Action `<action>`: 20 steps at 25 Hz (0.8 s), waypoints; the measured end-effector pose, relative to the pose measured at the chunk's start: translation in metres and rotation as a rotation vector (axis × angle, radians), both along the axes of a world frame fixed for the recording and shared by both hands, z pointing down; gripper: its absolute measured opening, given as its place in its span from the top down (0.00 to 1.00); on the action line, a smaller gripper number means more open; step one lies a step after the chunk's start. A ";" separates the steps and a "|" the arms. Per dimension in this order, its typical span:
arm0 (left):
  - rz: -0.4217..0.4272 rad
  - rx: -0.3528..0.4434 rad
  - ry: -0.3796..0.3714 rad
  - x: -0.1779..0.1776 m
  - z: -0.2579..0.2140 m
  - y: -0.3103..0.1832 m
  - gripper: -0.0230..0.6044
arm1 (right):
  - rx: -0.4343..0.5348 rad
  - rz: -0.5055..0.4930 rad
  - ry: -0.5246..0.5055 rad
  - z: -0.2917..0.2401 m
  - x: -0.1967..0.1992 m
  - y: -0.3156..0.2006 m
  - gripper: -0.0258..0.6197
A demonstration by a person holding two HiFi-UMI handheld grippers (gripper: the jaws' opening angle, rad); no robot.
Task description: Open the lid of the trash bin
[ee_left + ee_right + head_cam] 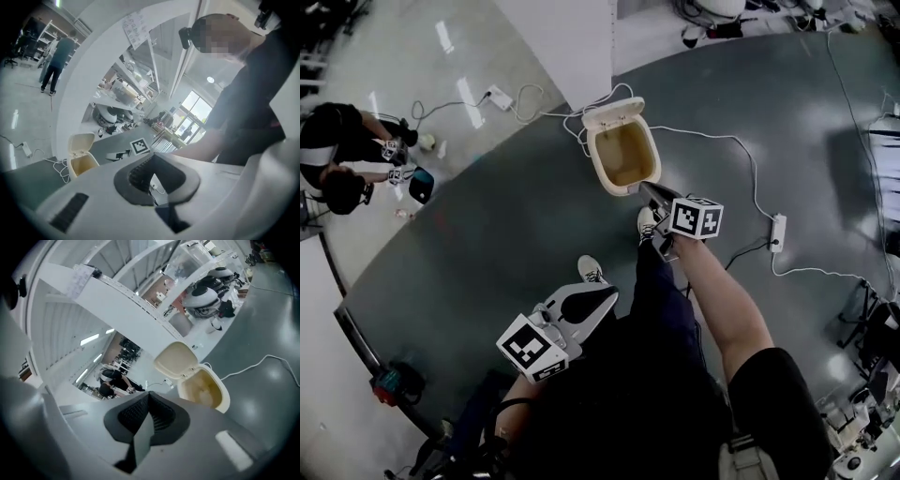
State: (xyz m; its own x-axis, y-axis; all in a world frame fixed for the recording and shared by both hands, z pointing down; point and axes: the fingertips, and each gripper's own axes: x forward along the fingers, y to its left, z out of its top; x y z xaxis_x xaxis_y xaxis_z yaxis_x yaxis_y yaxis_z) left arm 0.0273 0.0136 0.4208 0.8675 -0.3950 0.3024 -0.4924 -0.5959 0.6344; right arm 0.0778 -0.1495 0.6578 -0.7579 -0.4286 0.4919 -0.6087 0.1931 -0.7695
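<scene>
The cream trash bin (625, 155) stands on the dark floor with its lid (612, 112) swung up and back, the inside showing. My right gripper (649, 189) hangs just in front of the bin's near rim, shut and holding nothing. In the right gripper view the bin (206, 390) and its lid (176, 359) lie beyond the closed right gripper (148, 397). My left gripper (612, 294) is lower in the head view, near the person's legs, its fingers meeting at the tips, empty. The left gripper view shows the bin (82, 165) far off to the left of the left gripper (152, 159).
White cables run across the floor to a power strip (778, 232) right of the bin and another (499, 96) behind it. A white pillar (567, 37) rises behind the bin. A person (337, 159) crouches at far left. My shoes (592, 270) stand near the bin.
</scene>
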 end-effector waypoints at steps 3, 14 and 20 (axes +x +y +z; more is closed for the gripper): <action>-0.019 0.035 0.039 -0.009 -0.024 -0.010 0.96 | 0.101 0.010 -0.088 -0.078 -0.008 -0.002 0.95; -0.006 0.186 0.131 -0.038 -0.098 -0.011 0.96 | 0.485 -0.146 -0.113 -0.305 -0.035 0.067 0.95; -0.004 0.253 0.167 -0.047 -0.129 0.005 0.96 | 0.636 -0.185 -0.131 -0.376 -0.050 0.128 0.95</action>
